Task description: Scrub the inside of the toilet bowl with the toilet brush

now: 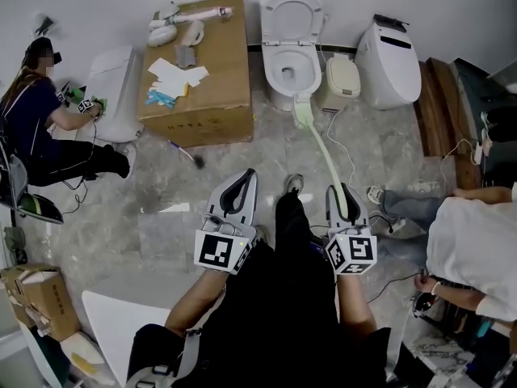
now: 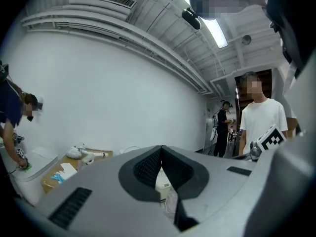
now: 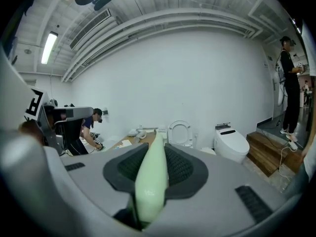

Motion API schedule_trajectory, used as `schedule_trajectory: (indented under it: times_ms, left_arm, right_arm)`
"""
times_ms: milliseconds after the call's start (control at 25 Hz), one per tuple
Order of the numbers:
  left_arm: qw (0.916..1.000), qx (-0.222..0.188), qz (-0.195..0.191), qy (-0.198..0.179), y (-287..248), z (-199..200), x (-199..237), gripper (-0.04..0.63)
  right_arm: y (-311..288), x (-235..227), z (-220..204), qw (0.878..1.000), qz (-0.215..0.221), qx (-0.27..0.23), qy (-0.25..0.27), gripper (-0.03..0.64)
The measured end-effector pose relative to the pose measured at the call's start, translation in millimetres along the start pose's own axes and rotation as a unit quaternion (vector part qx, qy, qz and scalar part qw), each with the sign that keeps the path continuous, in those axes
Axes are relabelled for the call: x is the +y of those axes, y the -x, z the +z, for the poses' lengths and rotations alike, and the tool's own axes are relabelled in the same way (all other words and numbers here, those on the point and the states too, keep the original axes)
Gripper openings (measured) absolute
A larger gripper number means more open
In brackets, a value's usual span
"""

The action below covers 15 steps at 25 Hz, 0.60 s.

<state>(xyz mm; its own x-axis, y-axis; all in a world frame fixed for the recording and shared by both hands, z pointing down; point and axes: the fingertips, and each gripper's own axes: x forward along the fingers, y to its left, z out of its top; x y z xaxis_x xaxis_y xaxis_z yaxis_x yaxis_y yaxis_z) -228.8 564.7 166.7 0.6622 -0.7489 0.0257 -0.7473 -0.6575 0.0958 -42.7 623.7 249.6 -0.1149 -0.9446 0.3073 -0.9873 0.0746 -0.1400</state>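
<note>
Toilet brush (image 1: 323,148) clamped by handle in right hand-held gripper (image 1: 342,196), long axis running straight ahead to toilet bowl (image 1: 269,69); head at front rim, seemingly not inside yet. Left hand-held gripper (image 1: 241,186) closed, empty, alongside.

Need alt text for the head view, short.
Seen from above, the right gripper is shut on a pale green toilet brush whose head reaches the front rim of an open white toilet. The left gripper is shut and empty. A cardboard box stands left of the toilet.
</note>
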Motion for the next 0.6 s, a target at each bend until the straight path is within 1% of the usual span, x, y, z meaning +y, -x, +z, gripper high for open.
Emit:
schedule_trajectory:
  times_ms: [120,320,600]
  left_arm:
    - [1.0000,0.003,0.009,0.003,-32,-1,13,0.009]
    - [0.9997,0.009,0.021,-0.001,-106,5,31,0.008]
    - [0.9981,0.013,0.060,0.000,-209,16,51,0.009]
  right_arm:
    - [-33,-15,4,1.000,0.008,0.010,0.002,0.114]
    - [-99,-51,25,0.999,0.025,0.023,0.005,0.114]
    - [-186,-119,55,0.997,0.056,0.047,0.012,0.115]
